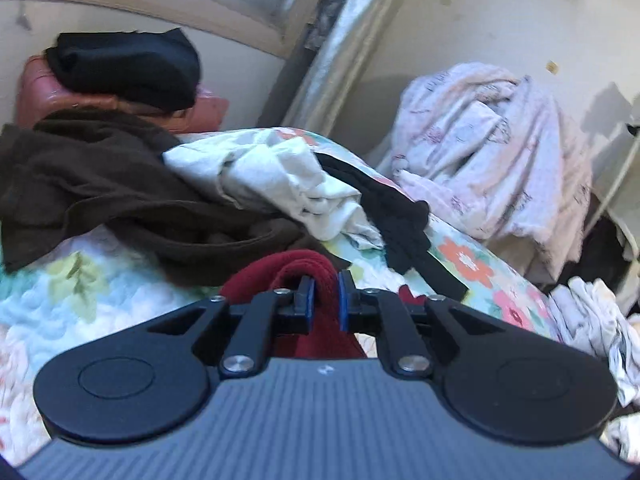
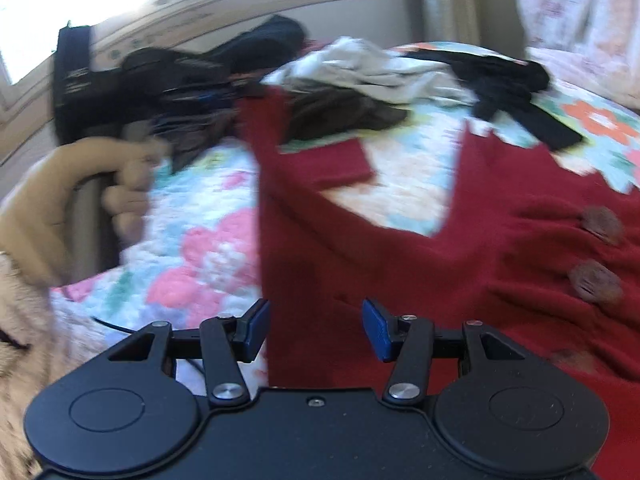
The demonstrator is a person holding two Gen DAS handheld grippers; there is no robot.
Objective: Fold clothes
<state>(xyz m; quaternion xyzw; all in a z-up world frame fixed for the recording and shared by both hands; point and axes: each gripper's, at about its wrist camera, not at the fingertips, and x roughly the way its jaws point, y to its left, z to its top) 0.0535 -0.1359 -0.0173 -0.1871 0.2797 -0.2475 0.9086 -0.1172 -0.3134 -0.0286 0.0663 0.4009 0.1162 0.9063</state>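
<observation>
Red knit is what I am working with: a red cardigan (image 2: 500,264) spread on the flowered quilt (image 2: 208,240), its buttons (image 2: 596,280) off to the right of my right gripper (image 2: 316,330). My left gripper (image 1: 326,300) is clamped on a fold of that same red cloth, which bunches up between the blue pads. My right gripper stands with its fingers apart, holding nothing, just above the cardigan's body near its left edge.

From the cardigan, the rest of the washing lies farther up the quilt: a brown garment (image 1: 92,184), a white shirt (image 1: 272,184) beside it, and a black piece (image 1: 396,220) to the right of that. My left hand (image 2: 80,188) on its handle shows well to the left of the cardigan.

I judge this to be the sleeve fold, early in the job. To do it well I should keep the left grip firm and carry the cloth across the cardigan's front without dragging the body, and press the right pads down on the body as an anchor so the crease lands straight beside the buttons.
</observation>
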